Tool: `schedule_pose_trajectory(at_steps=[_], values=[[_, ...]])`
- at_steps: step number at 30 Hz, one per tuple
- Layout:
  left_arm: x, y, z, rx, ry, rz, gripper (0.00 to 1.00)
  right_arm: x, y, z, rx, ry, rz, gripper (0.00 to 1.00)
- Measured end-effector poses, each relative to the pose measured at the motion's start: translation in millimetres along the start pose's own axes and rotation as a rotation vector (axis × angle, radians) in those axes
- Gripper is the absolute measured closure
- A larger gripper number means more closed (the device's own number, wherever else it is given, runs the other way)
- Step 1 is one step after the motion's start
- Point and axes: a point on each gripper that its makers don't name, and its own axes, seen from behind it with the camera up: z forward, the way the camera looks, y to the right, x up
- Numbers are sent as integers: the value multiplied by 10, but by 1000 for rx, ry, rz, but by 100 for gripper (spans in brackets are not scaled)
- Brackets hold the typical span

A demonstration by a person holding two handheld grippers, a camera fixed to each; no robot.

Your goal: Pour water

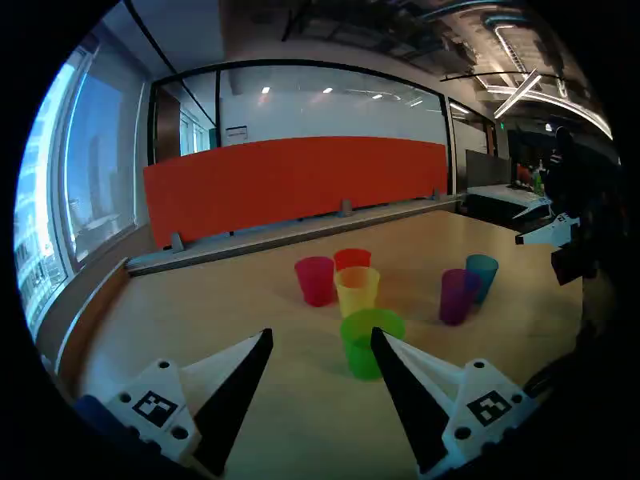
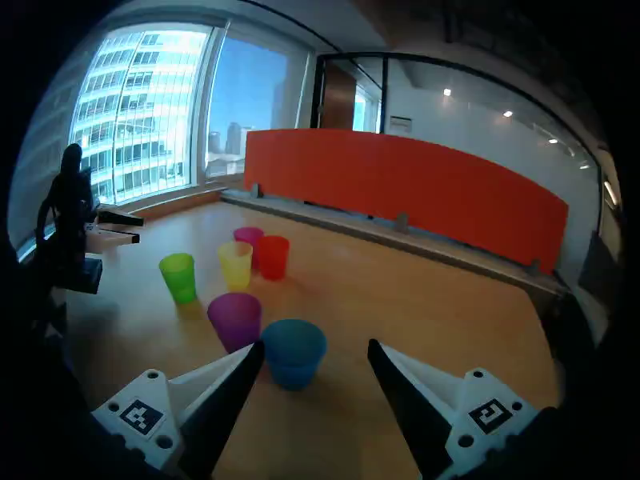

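Several plastic cups stand on a wooden table. In the left gripper view my left gripper is open, with a green cup just beyond its tips. Behind it stand a yellow cup, a pink cup and a red cup. A purple cup and a blue cup stand to the right. In the right gripper view my right gripper is open, the blue cup near its tips, closer to the left finger, the purple cup beside it. The left gripper appears farther off at left.
An orange partition with a rail runs along the table's far edge. Large windows line one side. The right gripper and a dark arm show at the right of the left gripper view. Bare wood lies right of the cups.
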Motion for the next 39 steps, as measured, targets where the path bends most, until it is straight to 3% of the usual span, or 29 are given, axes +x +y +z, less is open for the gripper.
schedule_pose_trajectory(at_steps=[8,18,30,39], values=[[126,-108,-43,66,57,4,9,52,211,-23,-107,57,40,0],[304,-207,-78,156,136,30,9,244,395,-18,-227,179,91,0],[480,-328,-124,221,220,-3,9,535,652,-152,-385,334,141,0],[532,-436,-163,267,249,-51,9,579,752,-231,-475,390,147,0]])
